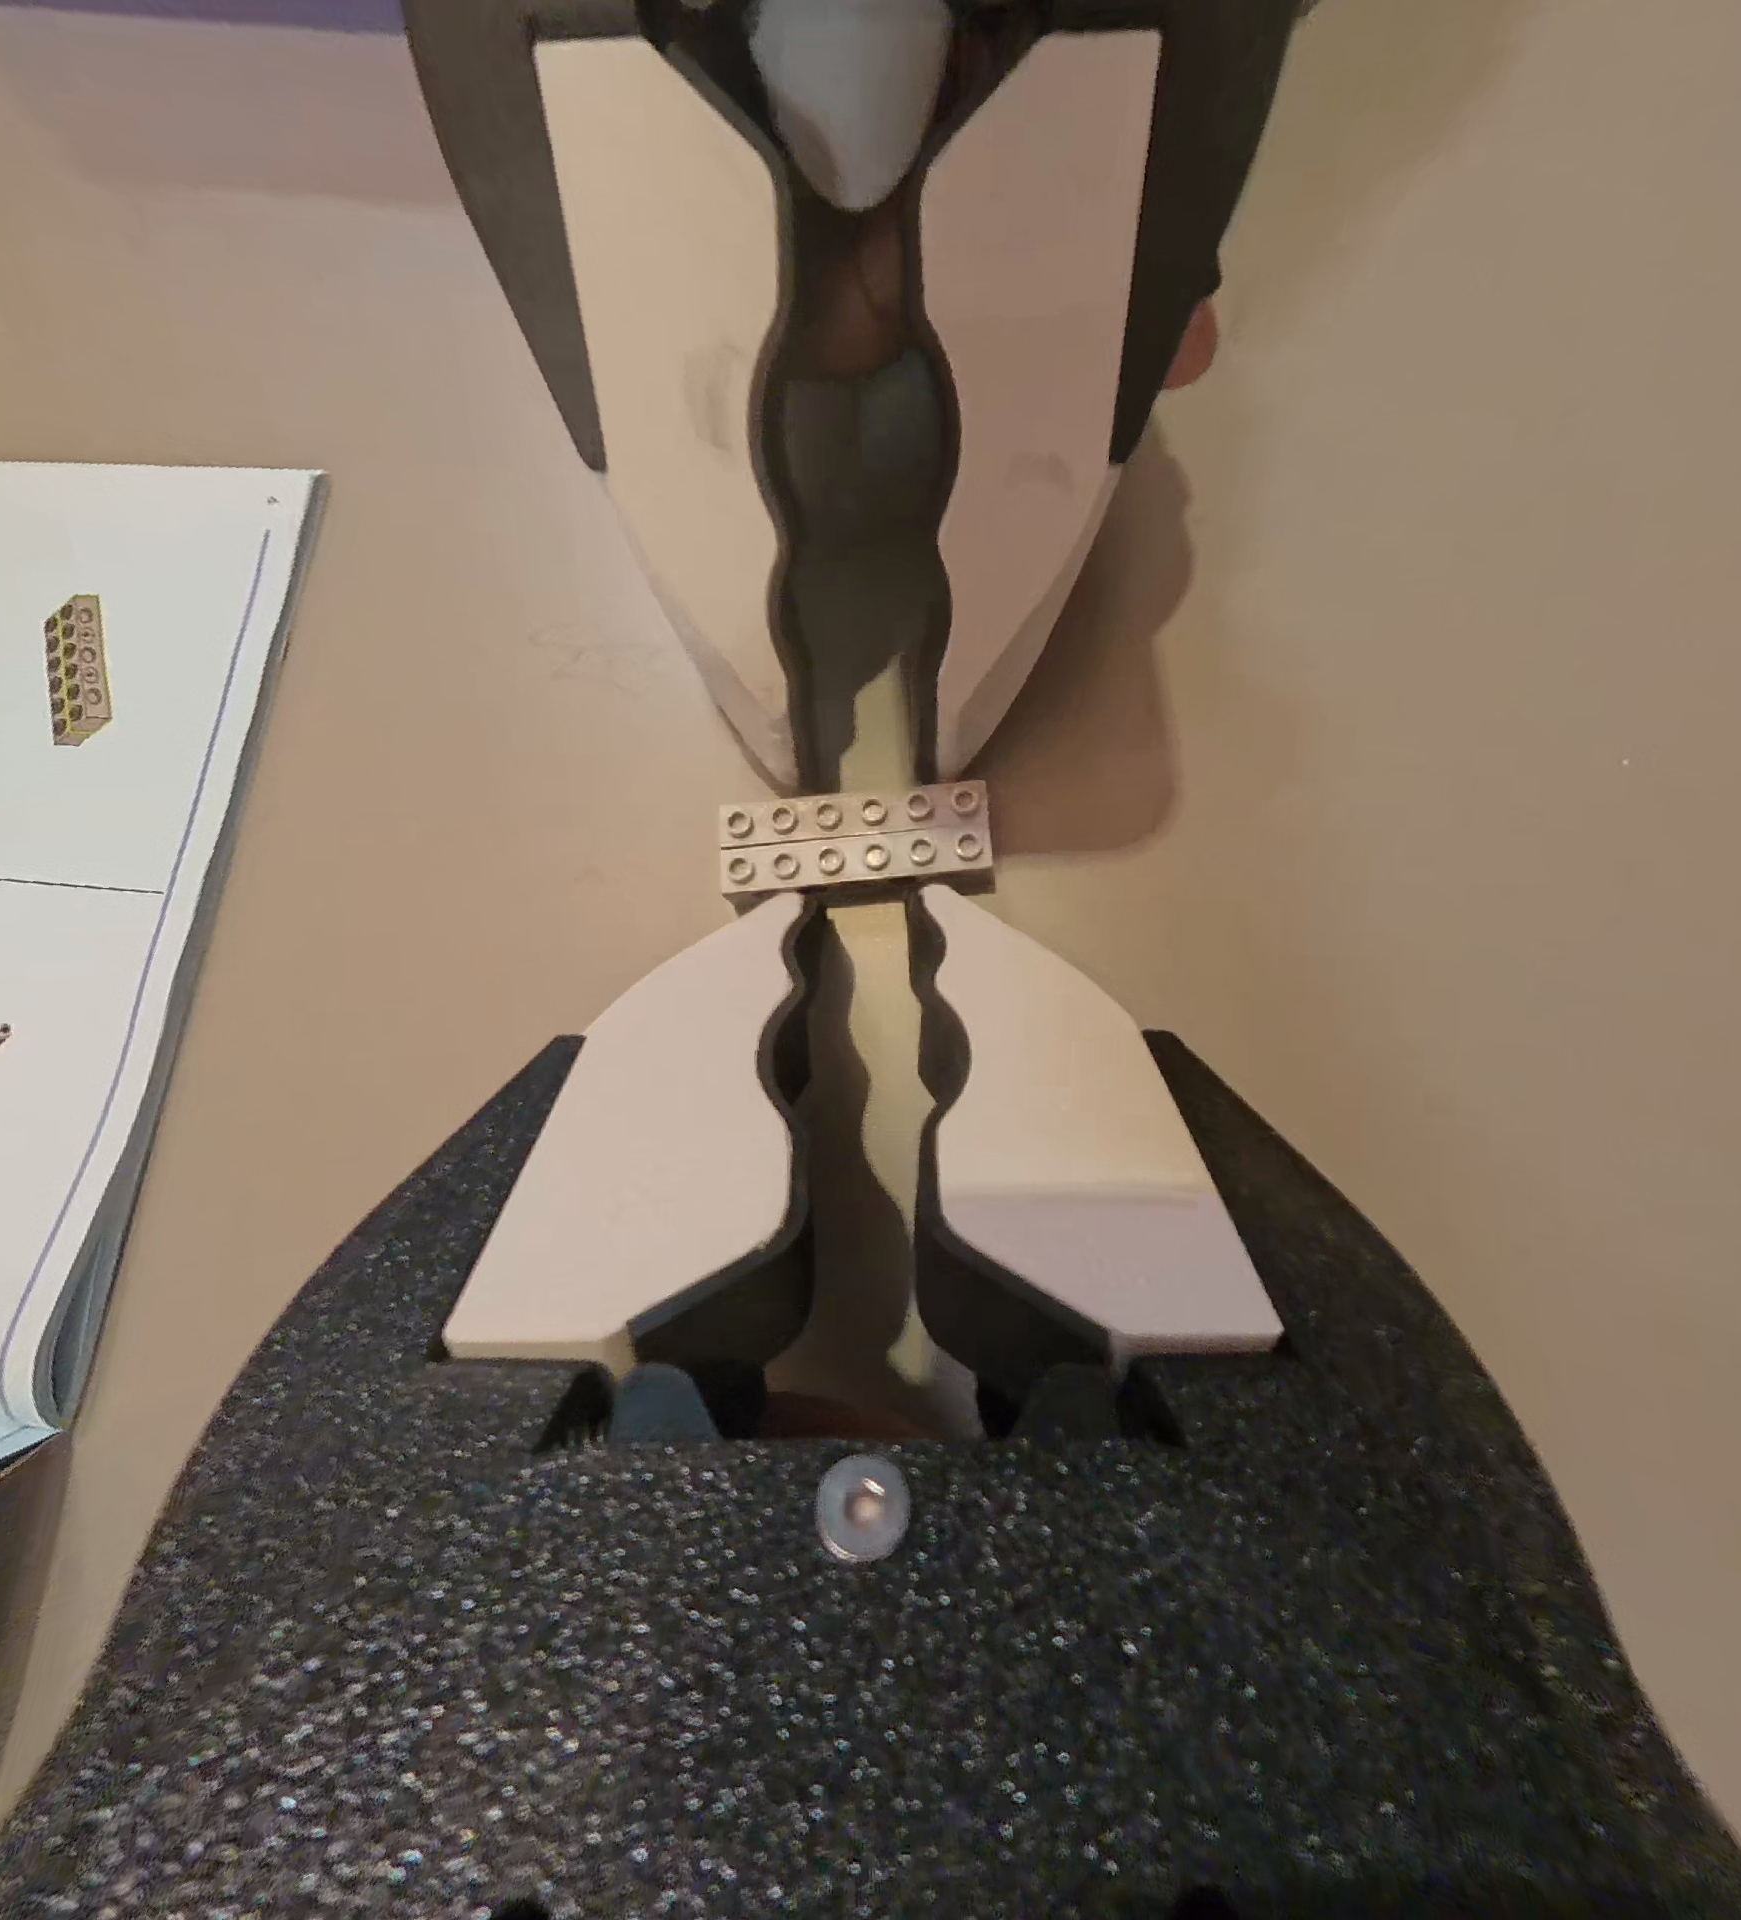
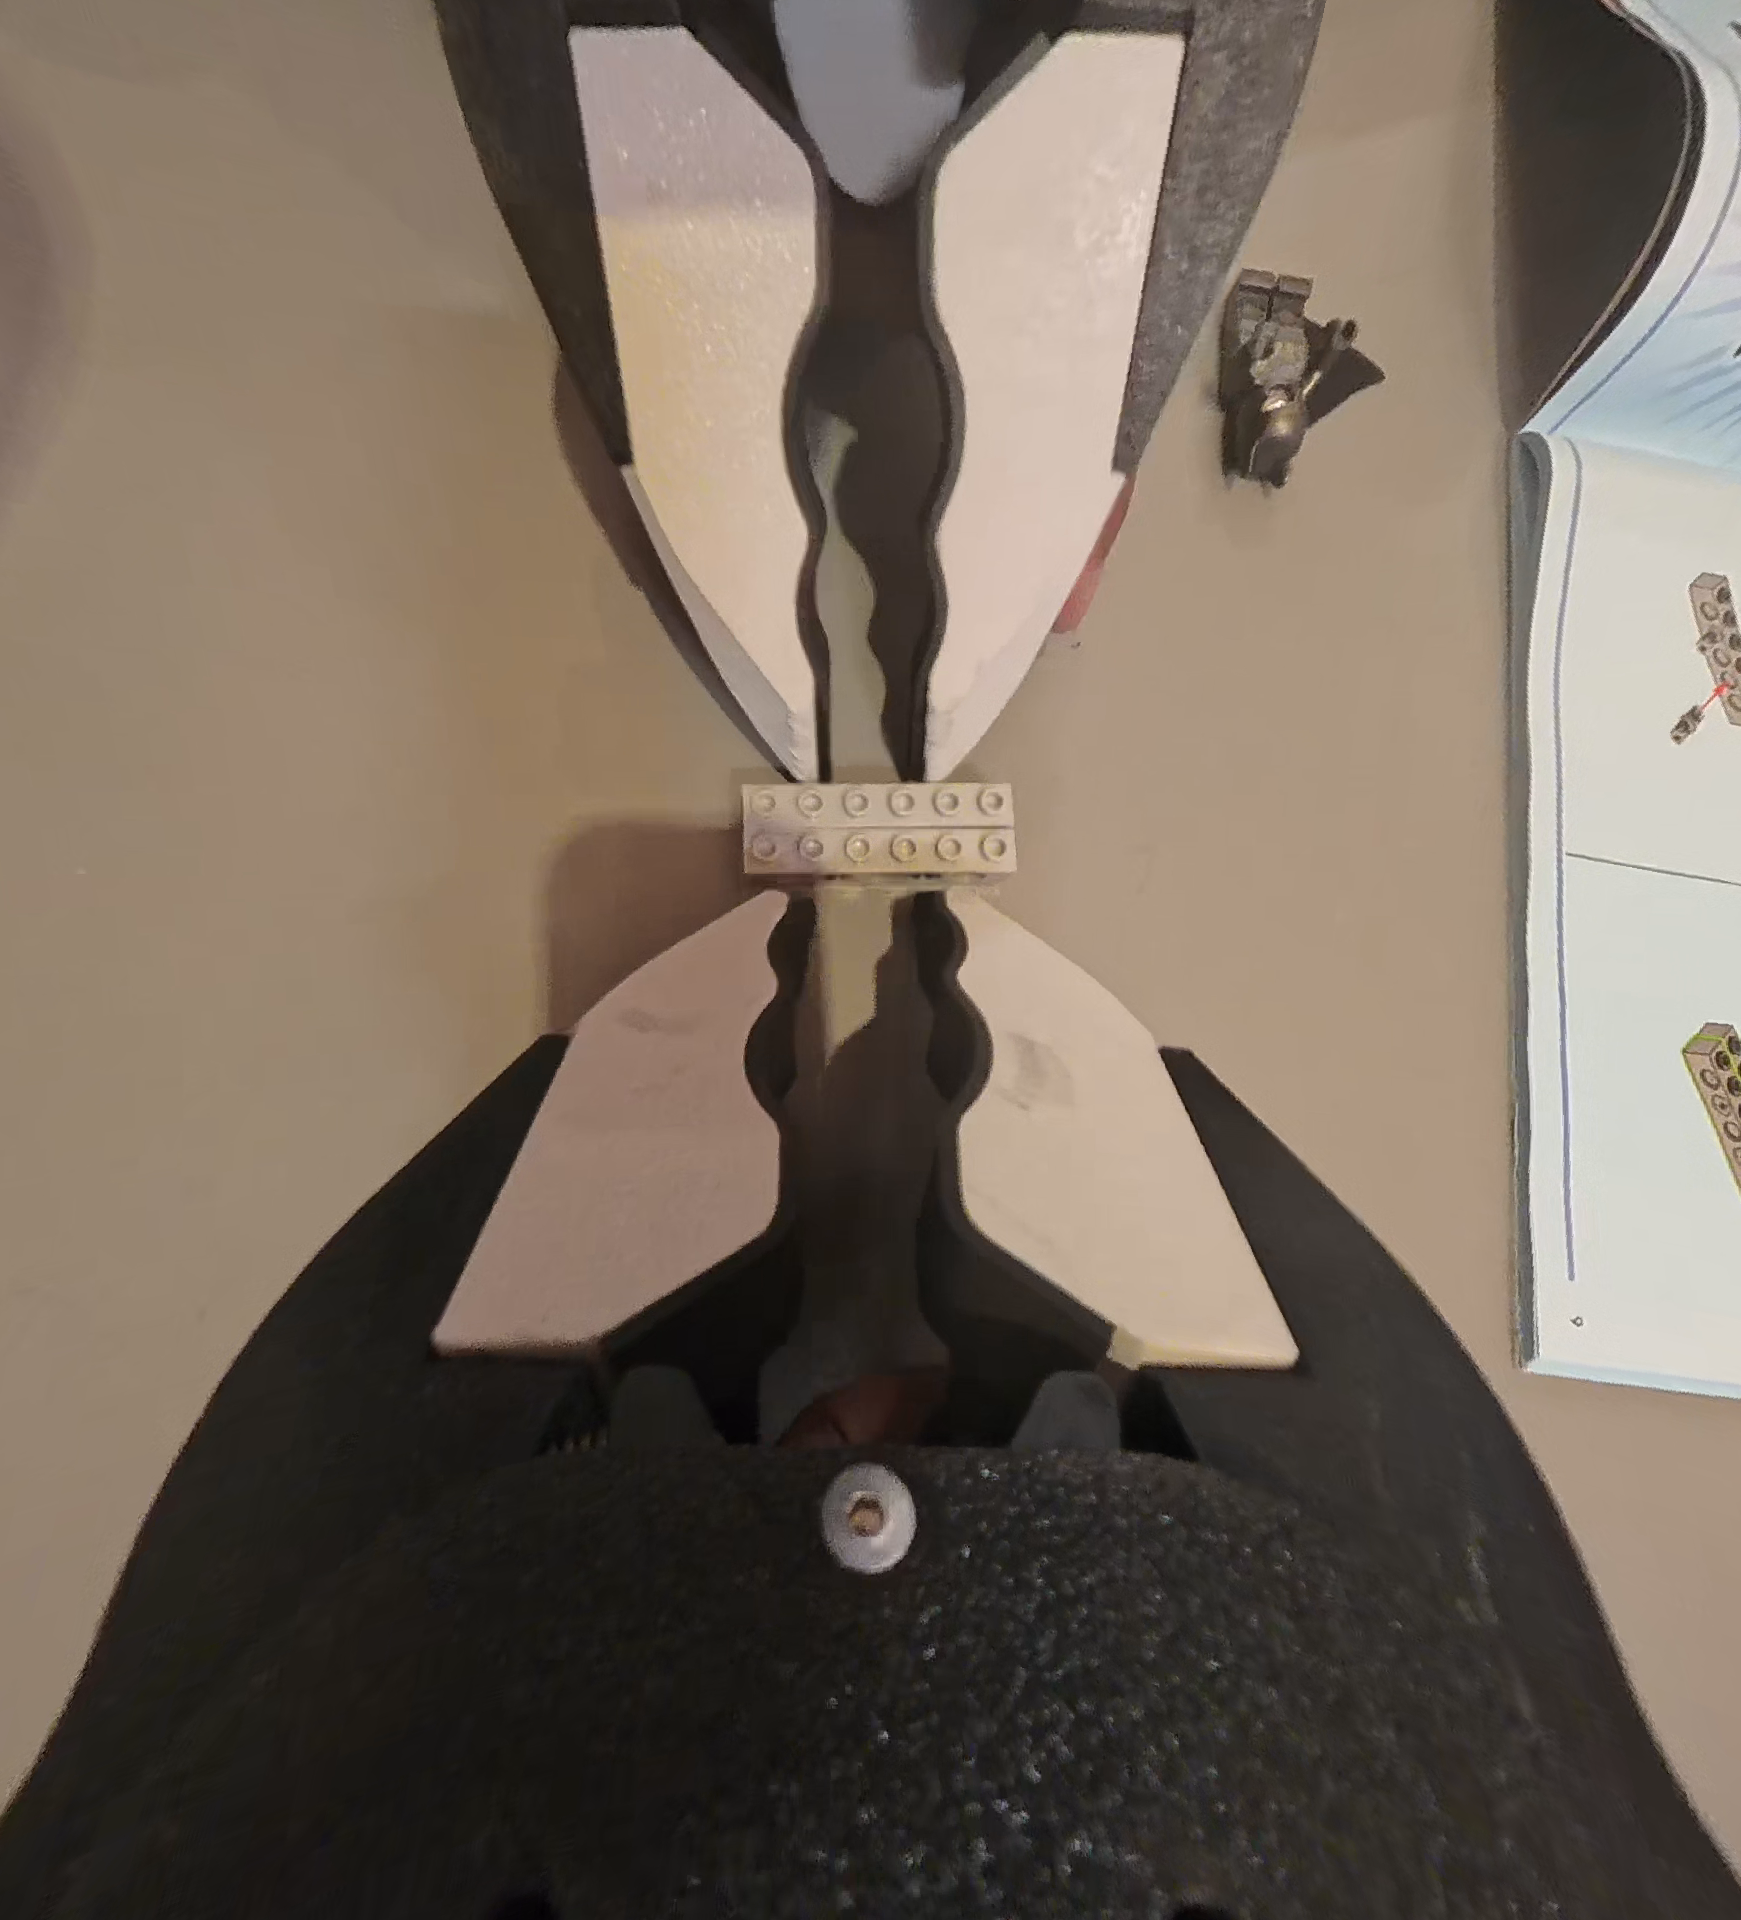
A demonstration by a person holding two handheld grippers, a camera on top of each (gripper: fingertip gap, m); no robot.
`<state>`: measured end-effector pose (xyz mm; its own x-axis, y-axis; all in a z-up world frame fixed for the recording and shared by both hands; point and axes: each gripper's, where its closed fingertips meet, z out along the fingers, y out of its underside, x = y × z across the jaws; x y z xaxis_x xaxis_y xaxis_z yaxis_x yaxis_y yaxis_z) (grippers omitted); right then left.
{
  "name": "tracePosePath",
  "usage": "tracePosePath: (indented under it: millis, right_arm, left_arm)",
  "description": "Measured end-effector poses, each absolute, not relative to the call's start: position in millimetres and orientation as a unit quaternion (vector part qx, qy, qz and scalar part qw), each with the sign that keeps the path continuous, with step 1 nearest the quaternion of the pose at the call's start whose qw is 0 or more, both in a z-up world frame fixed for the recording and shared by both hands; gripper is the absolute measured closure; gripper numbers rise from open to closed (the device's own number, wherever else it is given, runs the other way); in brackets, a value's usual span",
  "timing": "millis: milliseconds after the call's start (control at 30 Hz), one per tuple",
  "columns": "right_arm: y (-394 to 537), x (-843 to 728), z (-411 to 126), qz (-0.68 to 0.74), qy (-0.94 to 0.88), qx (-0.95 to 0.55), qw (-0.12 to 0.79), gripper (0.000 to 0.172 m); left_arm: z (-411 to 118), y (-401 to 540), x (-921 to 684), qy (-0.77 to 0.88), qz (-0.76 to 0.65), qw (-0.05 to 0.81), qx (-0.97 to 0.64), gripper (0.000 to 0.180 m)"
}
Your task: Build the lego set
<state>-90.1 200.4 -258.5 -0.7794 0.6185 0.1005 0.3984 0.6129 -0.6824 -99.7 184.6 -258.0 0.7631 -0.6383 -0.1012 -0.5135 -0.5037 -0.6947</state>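
Note:
Two grey six-stud bricks lie side by side on the beige table, one (image 1: 858, 860) nearer my left gripper and one (image 1: 850, 812) beyond it. My left gripper (image 1: 861, 914) has its jaws slightly apart, and its fingertips (image 1: 778, 920) butt against the near brick's long side. The brick lies across the tips, not between the pads. My right gripper (image 2: 850, 904) stands the same way against the other brick (image 2: 881, 849) from the opposite side. Each gripper shows head-on in the other's view: the right one (image 1: 861, 774) and the left one (image 2: 861, 769).
An open building-instruction booklet (image 1: 66, 831) lies left of the left gripper, and it also shows in the right wrist view (image 2: 1676, 935). A small dark brick assembly (image 2: 1281, 384) stands on the table (image 2: 222, 935) between the booklet and the left gripper. Both grippers' tips are close together, under 4 cm apart.

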Motion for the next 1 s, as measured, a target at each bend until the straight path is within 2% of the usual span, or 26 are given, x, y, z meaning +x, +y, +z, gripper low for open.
tracePosePath:
  millis: [167,400,1000]
  right_arm:
    - [204.9,-90.8,-258.1,0.333,-0.880,-0.294,0.169,0.145]
    - [200.9,-94.0,-258.2,0.334,-0.881,-0.290,0.167,0.142]
    - [199.7,-93.7,-256.8,0.332,-0.886,-0.274,0.173,0.148]
  left_arm:
    - [-258.0,185.1,-101.9,0.327,-0.084,0.370,-0.866,0.157]
    - [-257.8,188.4,-100.7,0.326,-0.078,0.371,-0.866,0.155]
    - [-256.8,190.3,-98.7,0.339,-0.071,0.372,-0.861,0.156]
